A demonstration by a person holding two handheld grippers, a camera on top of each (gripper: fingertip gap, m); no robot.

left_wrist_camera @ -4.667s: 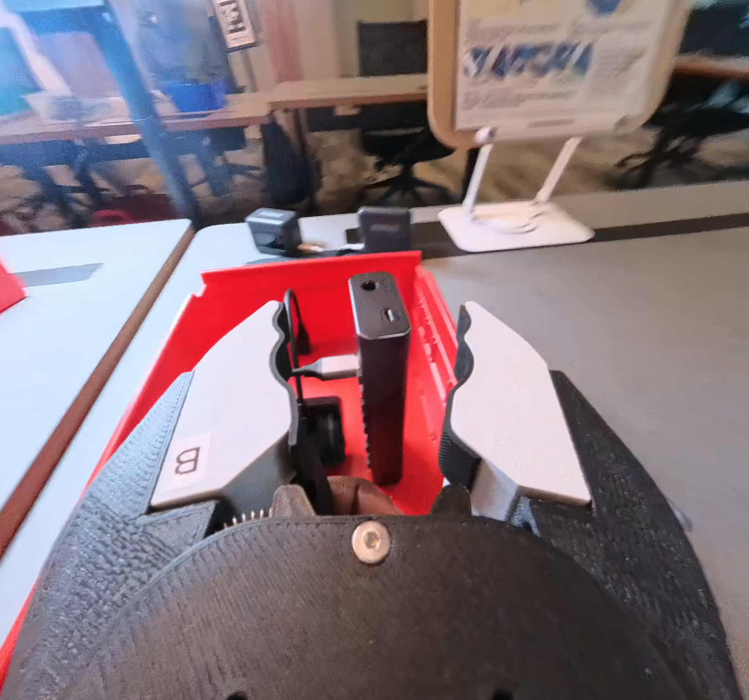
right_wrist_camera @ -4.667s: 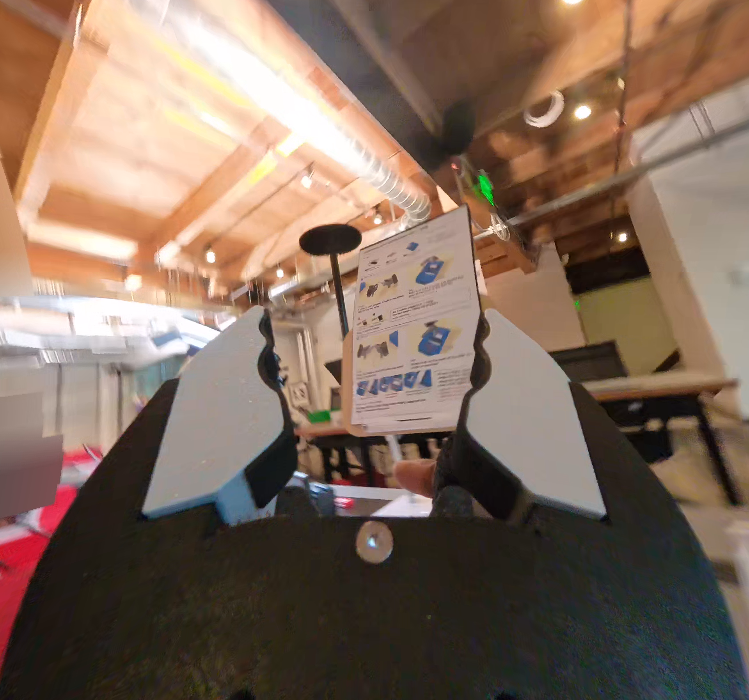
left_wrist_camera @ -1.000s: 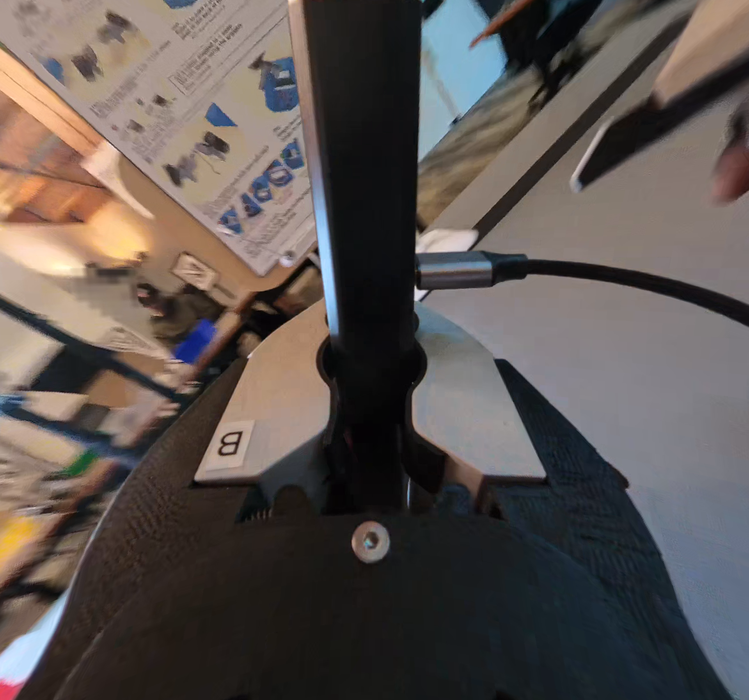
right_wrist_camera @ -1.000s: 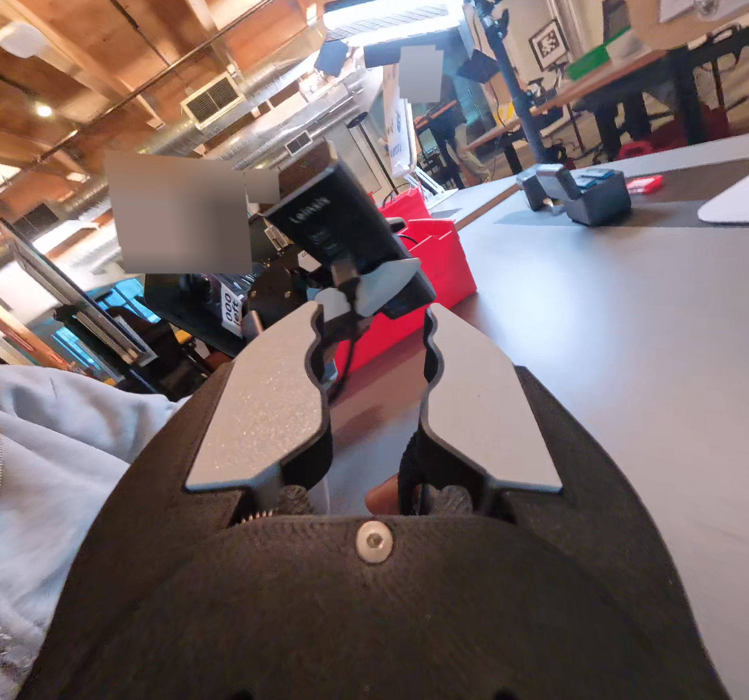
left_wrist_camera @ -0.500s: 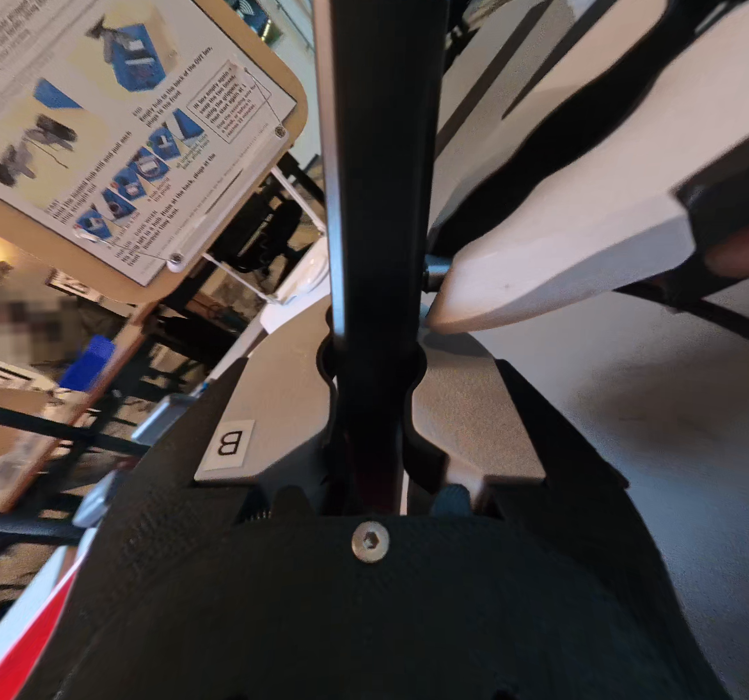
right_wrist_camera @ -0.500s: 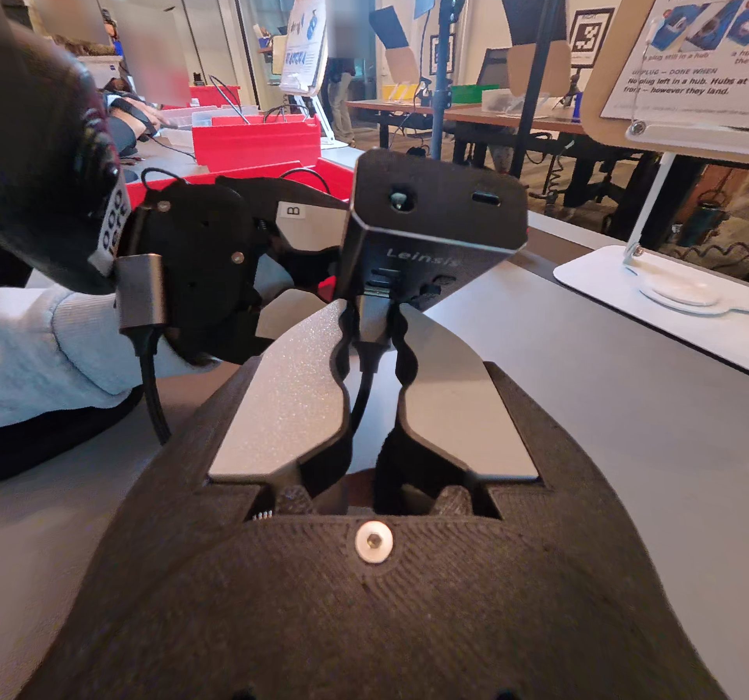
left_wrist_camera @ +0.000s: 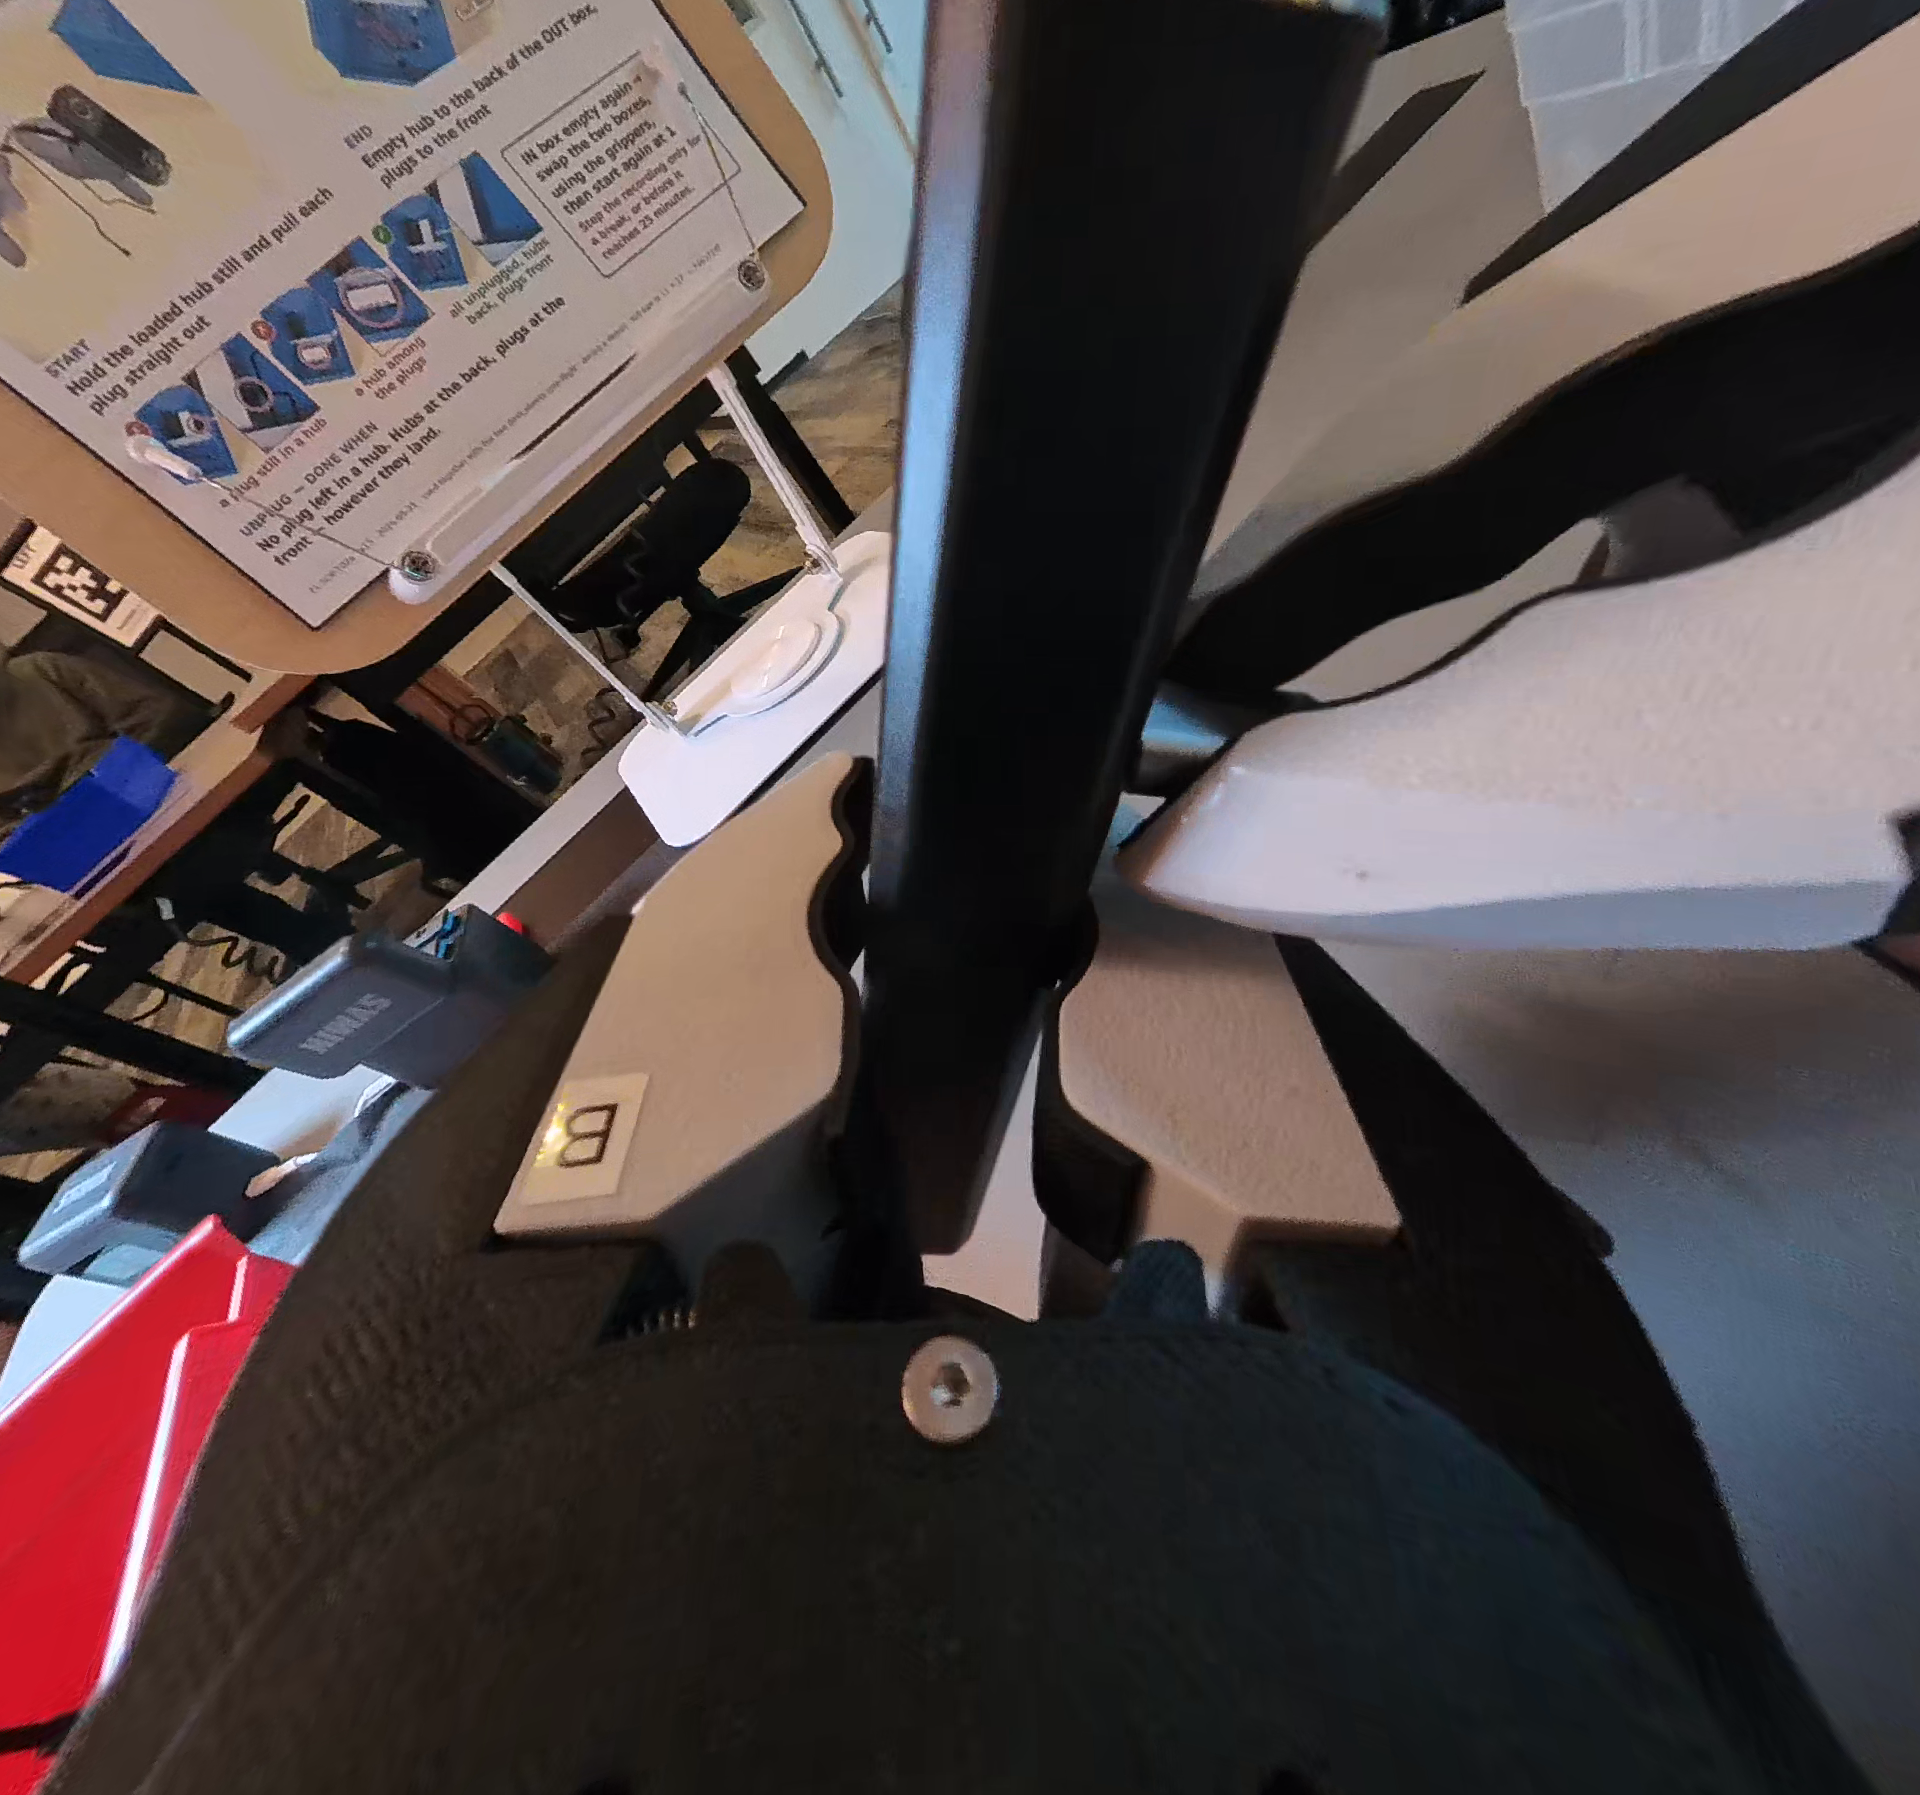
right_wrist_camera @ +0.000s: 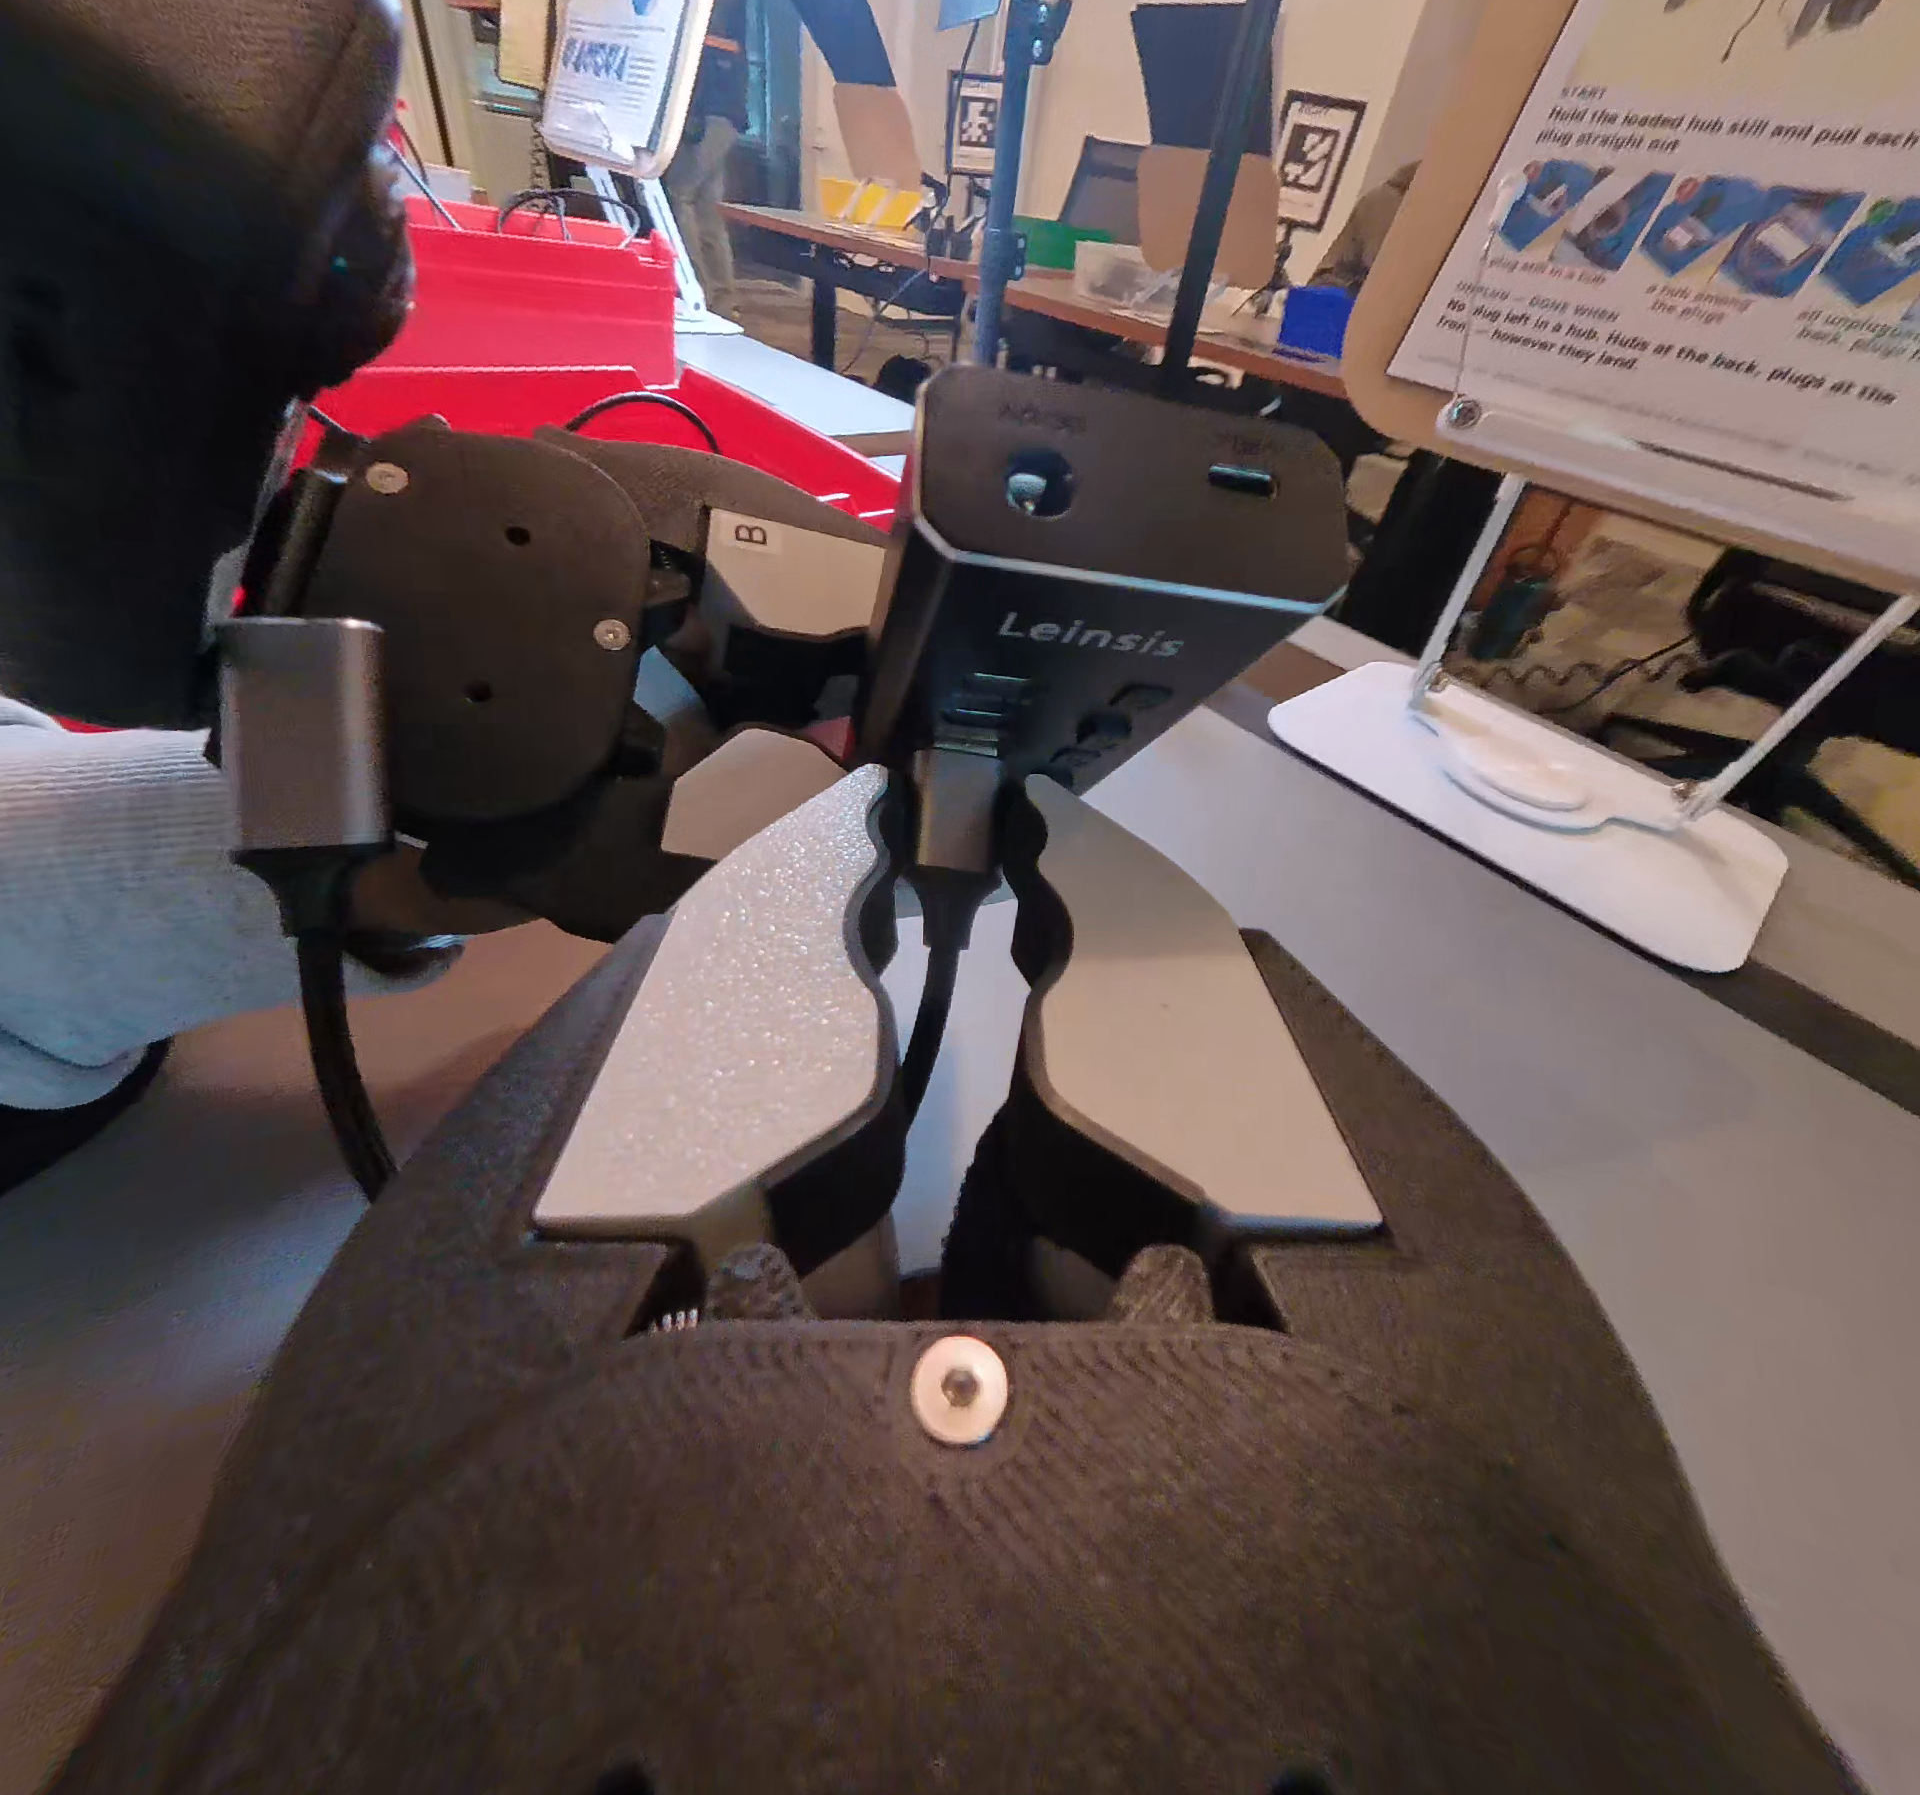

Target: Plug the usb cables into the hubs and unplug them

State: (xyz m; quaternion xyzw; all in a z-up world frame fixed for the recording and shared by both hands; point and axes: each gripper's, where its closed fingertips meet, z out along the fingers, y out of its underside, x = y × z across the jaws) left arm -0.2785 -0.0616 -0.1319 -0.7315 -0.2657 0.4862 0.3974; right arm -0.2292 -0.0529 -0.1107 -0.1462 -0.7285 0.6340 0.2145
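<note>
**Right claw seated on plug; hub braced by left claw**

Since the earlier frames, the right claw (right_wrist_camera: pixel 951 836) has come in from well apart and settled around the plug (right_wrist_camera: pixel 948 815), and the left claw's view has swung so that the instruction board (left_wrist_camera: pixel 312 218) sits upper left.

Relation governing the next move: the black hub (right_wrist_camera: pixel 1091 582) is held above the grey surface (right_wrist_camera: pixel 1507 1070), its long axis running away from the left claw (left_wrist_camera: pixel 961 924). The plug enters the hub's side face and points back toward the right claw, its cable (right_wrist_camera: pixel 925 997) trailing between the jaws. Plug axis and right claw axis appear roughly in line, so a straight draw looks feasible; this is a judgement only.

Claw state: left claw clenched on the hub's lower end. Right claw nearly closed, with both fingertips against the plug's metal shell, grasping it. Whether the plug is fully seated cannot be told.

Also noted: a second, loose connector (right_wrist_camera: pixel 301 732) hangs beside the left claw's body, and a red bin (right_wrist_camera: pixel 540 322) stands behind.
</note>
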